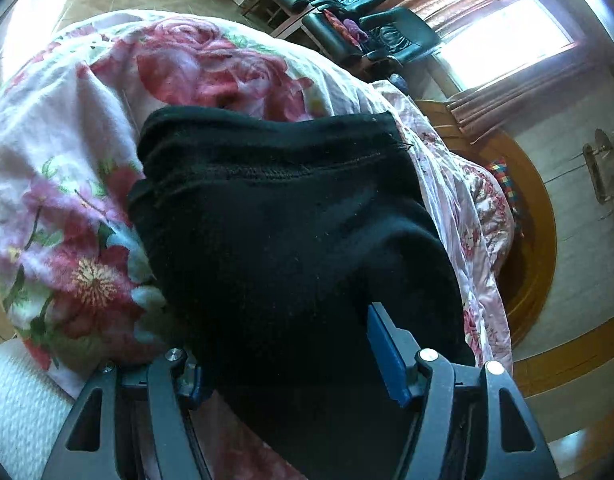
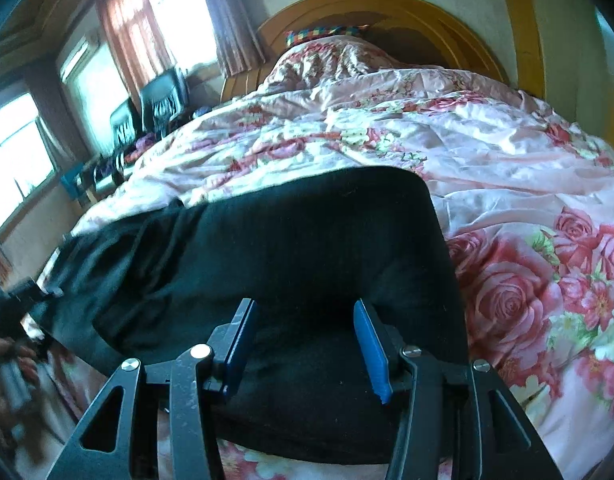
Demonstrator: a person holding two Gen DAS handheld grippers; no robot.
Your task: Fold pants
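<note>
Pants (image 1: 287,220) seam shows only to left claw (image 1: 285,344), spread wide; right claw (image 2: 303,304) straddles fabric, grip unclear.

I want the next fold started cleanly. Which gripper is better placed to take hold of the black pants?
Probably the left. The left gripper already has the black fabric pants between its wide blue pads. The right gripper sits above flat cloth with nothing bunched between its pads.
</note>
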